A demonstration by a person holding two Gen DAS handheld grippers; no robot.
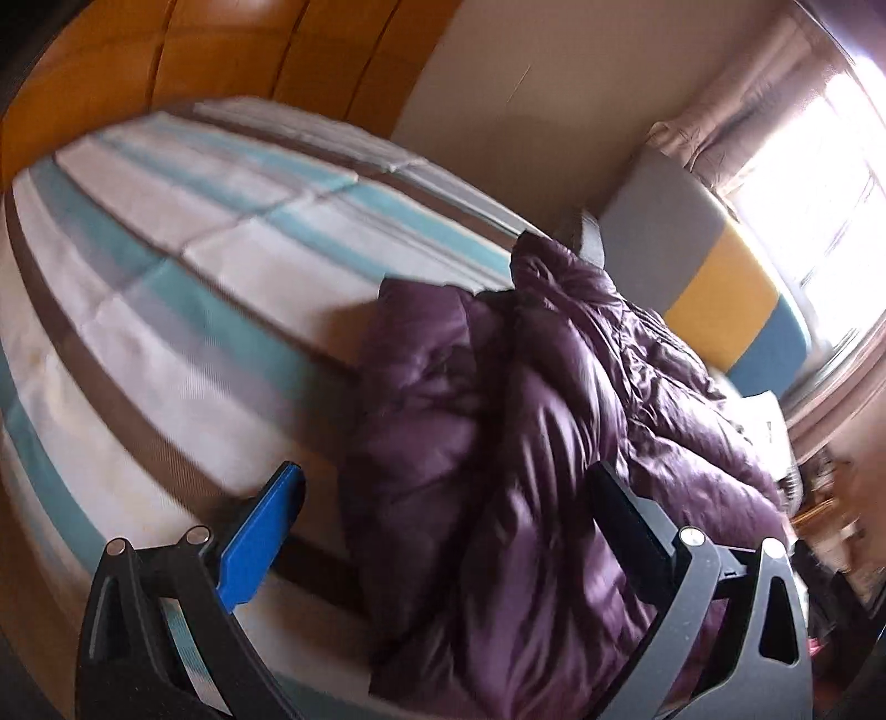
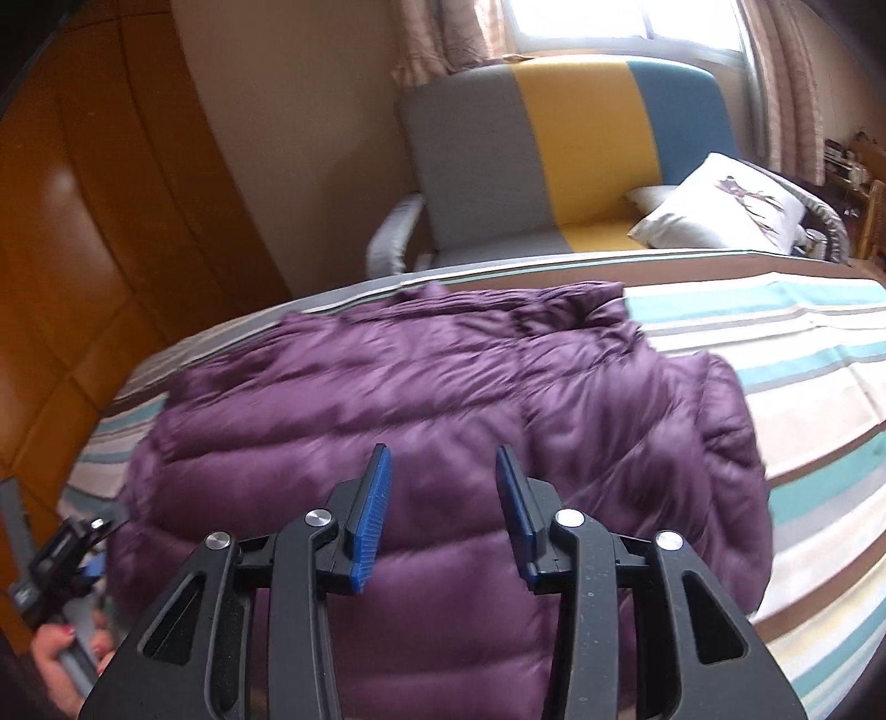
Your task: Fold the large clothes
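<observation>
A purple quilted down jacket (image 2: 443, 387) lies on the striped bed (image 2: 803, 399). In the left wrist view the jacket (image 1: 526, 415) is bunched in thick folds along the bed's right side. My left gripper (image 1: 448, 504) hovers over its near end, open wide, with nothing pinched between the blue pad and the black finger. My right gripper (image 2: 443, 476) is above the jacket's near panel, open with a narrow gap between its blue pads (image 2: 374, 498) and no fabric in it. The left gripper (image 2: 61, 554), held by a hand (image 2: 55, 653), also shows at the right wrist view's bottom left.
A grey, yellow and blue armchair (image 2: 554, 155) stands just beyond the bed, with a white cushion (image 2: 720, 205) on it. Orange-brown wooden wardrobe doors (image 2: 83, 249) run along the left. A bright curtained window (image 2: 609, 22) is behind the chair. Striped sheet (image 1: 194, 249) lies bare left of the jacket.
</observation>
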